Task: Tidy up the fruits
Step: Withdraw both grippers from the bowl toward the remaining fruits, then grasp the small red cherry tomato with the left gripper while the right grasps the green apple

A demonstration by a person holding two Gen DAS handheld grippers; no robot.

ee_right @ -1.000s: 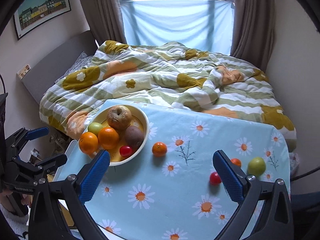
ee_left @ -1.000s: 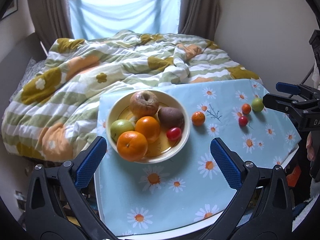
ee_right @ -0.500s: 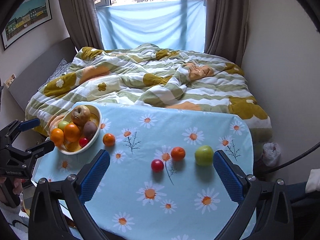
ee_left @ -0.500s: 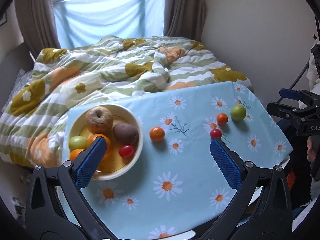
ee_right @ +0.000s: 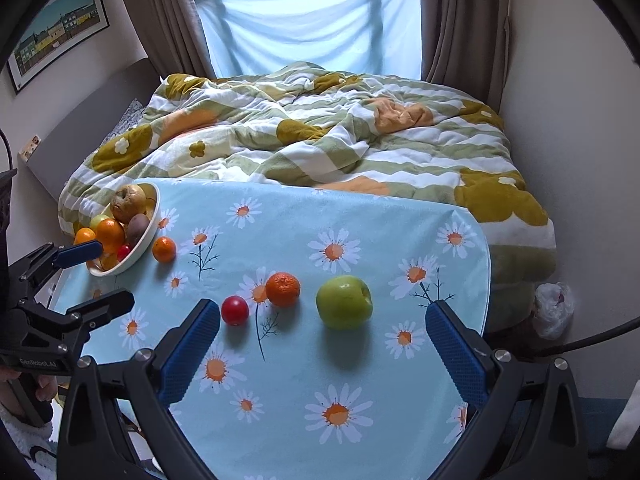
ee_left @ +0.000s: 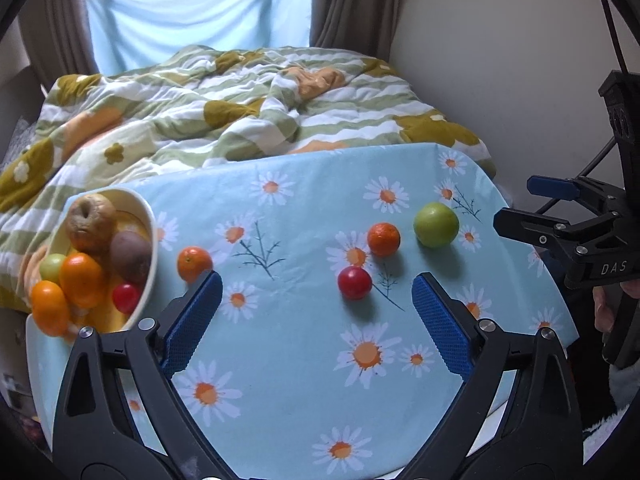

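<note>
Fruit is split between a cream bowl (ee_right: 154,216) at the far-left corner of the counter (ee_right: 280,400) and four loose pieces out on the daisy-print cloth. Taking the bowl as the landmark: one small orange (ee_right: 164,249) sits just beside its rim on the right, apart from it by a sliver; well to the right of the bowl and nearer the front edge lie a small red fruit (ee_right: 235,310), a mandarin (ee_right: 283,289) just beyond it, and a green apple (ee_right: 344,301) farthest from the bowl. The bowl already carries a russet apple, two oranges, a green fruit, a dark brown fruit and a red one, heaped close to the rim.

The right gripper (ee_right: 322,354) hovers over the front of the cloth with its fingers (ee_right: 188,354) spread wide and nothing between them; the green apple lies ahead of that gap. The left gripper (ee_left: 318,322) is likewise spread and empty, with the red fruit (ee_left: 355,283) ahead of it.

By my reckoning the apple is the heaviest of the loose pieces, firm and smooth-skinned, so it could slip; it is best gripped across its widest belt, stem up. The mandarin has softer, grippier peel and will bruise under a hard squeeze. The red fruit is small, glossy and apt to roll, so a centred, gentle pinch suits it. Room in the bowl looks scarce.
</note>
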